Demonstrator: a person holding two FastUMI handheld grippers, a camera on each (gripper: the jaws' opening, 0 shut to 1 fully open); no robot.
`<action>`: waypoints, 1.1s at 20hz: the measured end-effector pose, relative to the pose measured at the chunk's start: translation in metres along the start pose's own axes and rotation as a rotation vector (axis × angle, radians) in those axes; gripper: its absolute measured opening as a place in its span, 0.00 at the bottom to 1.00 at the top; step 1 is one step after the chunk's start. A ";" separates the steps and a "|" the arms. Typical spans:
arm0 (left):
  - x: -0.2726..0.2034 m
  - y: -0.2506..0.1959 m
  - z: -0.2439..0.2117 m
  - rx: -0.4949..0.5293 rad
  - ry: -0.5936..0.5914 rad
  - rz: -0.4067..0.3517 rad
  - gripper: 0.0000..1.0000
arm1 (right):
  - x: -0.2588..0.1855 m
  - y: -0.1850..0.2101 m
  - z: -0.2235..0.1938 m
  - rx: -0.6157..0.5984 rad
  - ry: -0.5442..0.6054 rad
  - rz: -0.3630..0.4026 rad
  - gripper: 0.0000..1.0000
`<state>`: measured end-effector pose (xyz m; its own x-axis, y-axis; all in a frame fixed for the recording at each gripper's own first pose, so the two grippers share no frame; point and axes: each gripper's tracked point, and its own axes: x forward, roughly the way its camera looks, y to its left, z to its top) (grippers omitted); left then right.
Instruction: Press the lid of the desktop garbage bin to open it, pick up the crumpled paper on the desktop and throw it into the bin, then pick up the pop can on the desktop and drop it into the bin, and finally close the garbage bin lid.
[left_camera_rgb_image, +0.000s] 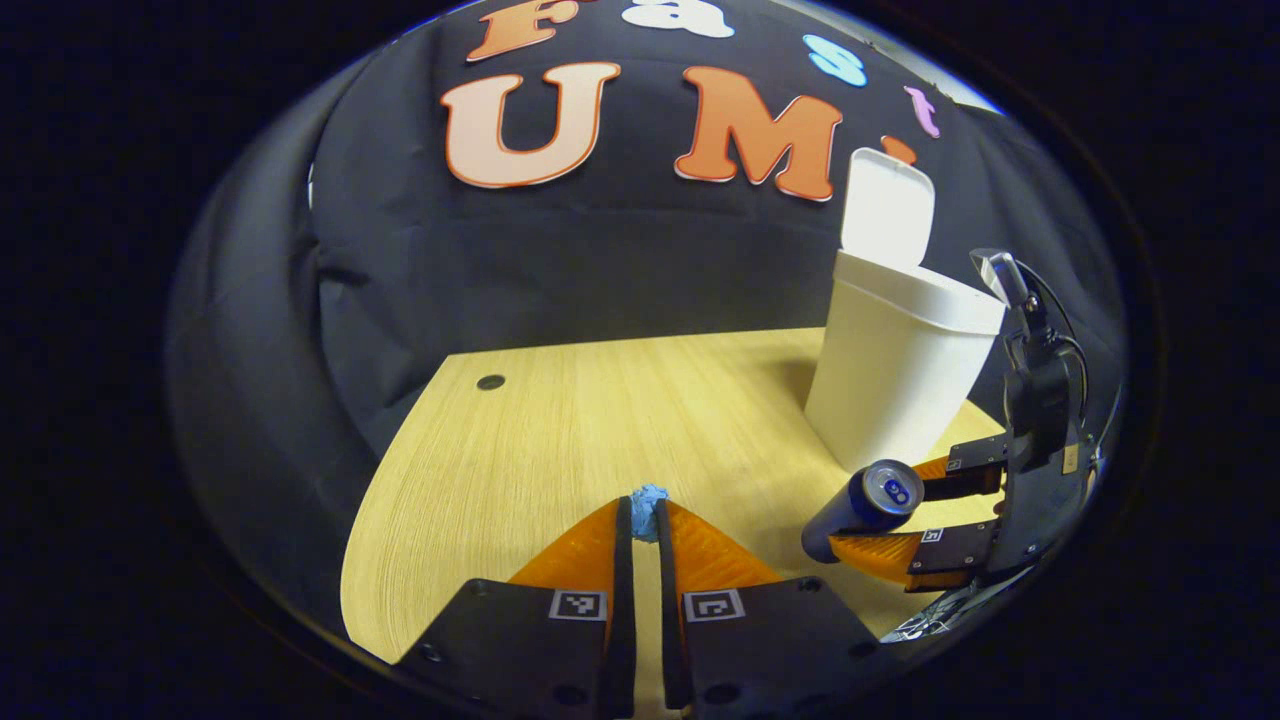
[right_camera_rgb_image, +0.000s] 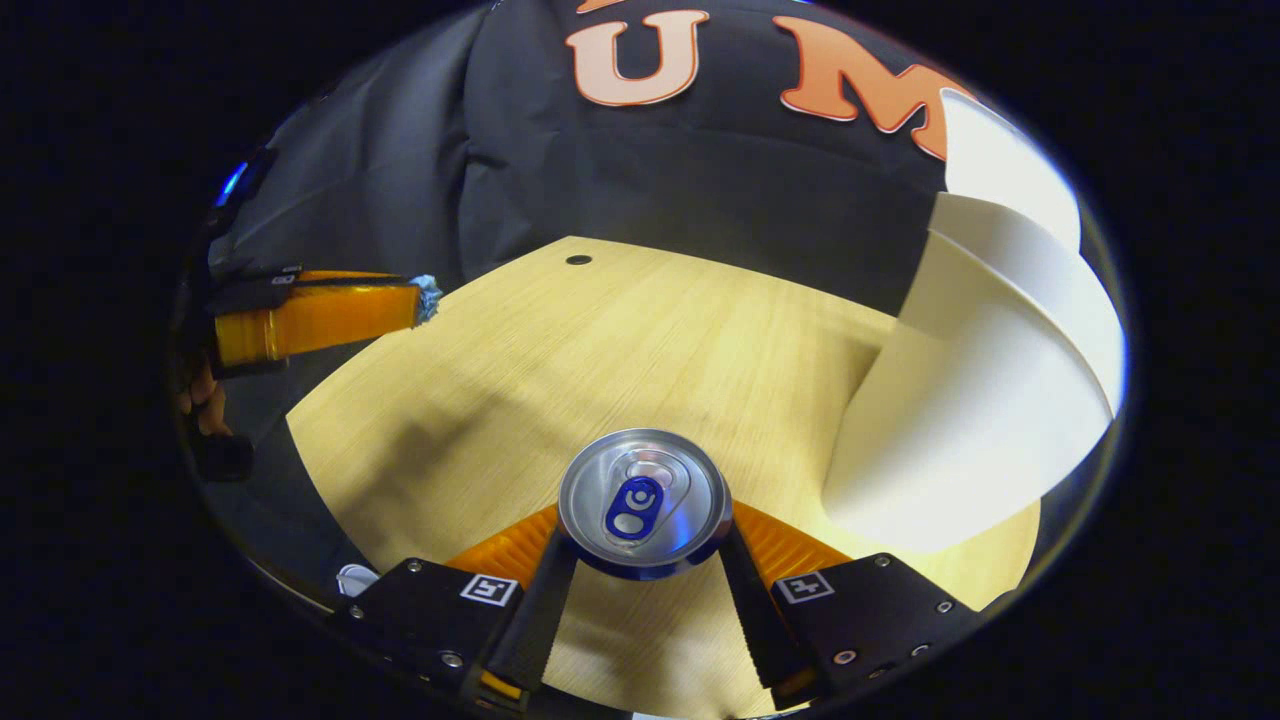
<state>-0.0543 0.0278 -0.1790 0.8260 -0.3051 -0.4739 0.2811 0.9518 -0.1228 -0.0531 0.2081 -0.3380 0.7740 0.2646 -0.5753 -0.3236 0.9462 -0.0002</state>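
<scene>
Bin (left_camera_rgb_image: 900, 380) stands far right on the desk (left_camera_rgb_image: 560, 420), lid (left_camera_rgb_image: 886, 205) up, ready for drops. Left gripper (left_camera_rgb_image: 645, 515) is pinched on blue crumpled paper (left_camera_rgb_image: 648, 497). Right gripper (right_camera_rgb_image: 640, 560) clamps the pop can (right_camera_rgb_image: 643, 500) near the bin (both loads lifted, prob. to save time).

The right gripper (right_camera_rgb_image: 643, 560) is clamping a pop can (right_camera_rgb_image: 643, 503) between its two fingers, the can's silver top and blue pull tab facing the camera, held above the wooden desktop (right_camera_rgb_image: 640, 350). To the right, the white garbage bin (right_camera_rgb_image: 985, 420) is standing on the desktop with its lid (right_camera_rgb_image: 1010, 170) raised upright. At the far left, the left gripper (right_camera_rgb_image: 420, 300) is pinching a small blue crumpled paper (right_camera_rgb_image: 430, 295) at its fingertips, with a hand (right_camera_rgb_image: 205, 400) partly showing below it.
</scene>
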 end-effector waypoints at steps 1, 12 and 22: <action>0.000 -0.003 0.008 0.003 -0.014 -0.021 0.14 | 0.000 0.002 -0.005 0.007 -0.002 -0.018 0.78; 0.003 -0.049 0.072 -0.011 -0.102 -0.084 0.14 | -0.039 -0.013 -0.035 -0.015 -0.052 -0.076 0.78; 0.010 -0.133 0.131 -0.035 -0.188 -0.087 0.14 | -0.064 -0.083 -0.059 0.002 -0.076 -0.041 0.79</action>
<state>-0.0196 -0.1064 -0.0535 0.8772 -0.3833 -0.2892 0.3405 0.9212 -0.1881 -0.1077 0.1013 -0.3499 0.8254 0.2390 -0.5114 -0.2901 0.9568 -0.0211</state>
